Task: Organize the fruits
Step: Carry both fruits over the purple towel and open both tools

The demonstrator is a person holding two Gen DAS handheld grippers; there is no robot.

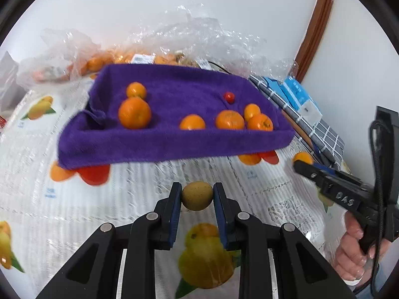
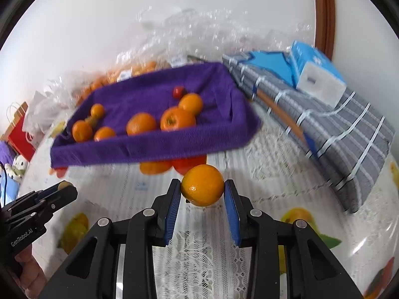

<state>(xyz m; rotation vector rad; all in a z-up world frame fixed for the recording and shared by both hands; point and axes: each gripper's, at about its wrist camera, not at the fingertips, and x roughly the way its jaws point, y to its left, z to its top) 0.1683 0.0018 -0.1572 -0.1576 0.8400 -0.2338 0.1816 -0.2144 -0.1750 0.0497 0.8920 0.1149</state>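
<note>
Left gripper (image 1: 197,195) clamped on brownish-yellow fruit (image 1: 197,196); right gripper (image 2: 202,191) around orange (image 2: 202,185), pads barely touching. Ahead of both: purple towel-lined tray (image 1: 174,142) holding oranges (image 1: 134,112) and a small red fruit (image 1: 228,96).

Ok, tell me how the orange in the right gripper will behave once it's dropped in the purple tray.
The orange is round and smooth, so it will probably roll. The soft purple tray lining and raised rim should likely stop it. It may bump the oranges already inside.
</note>
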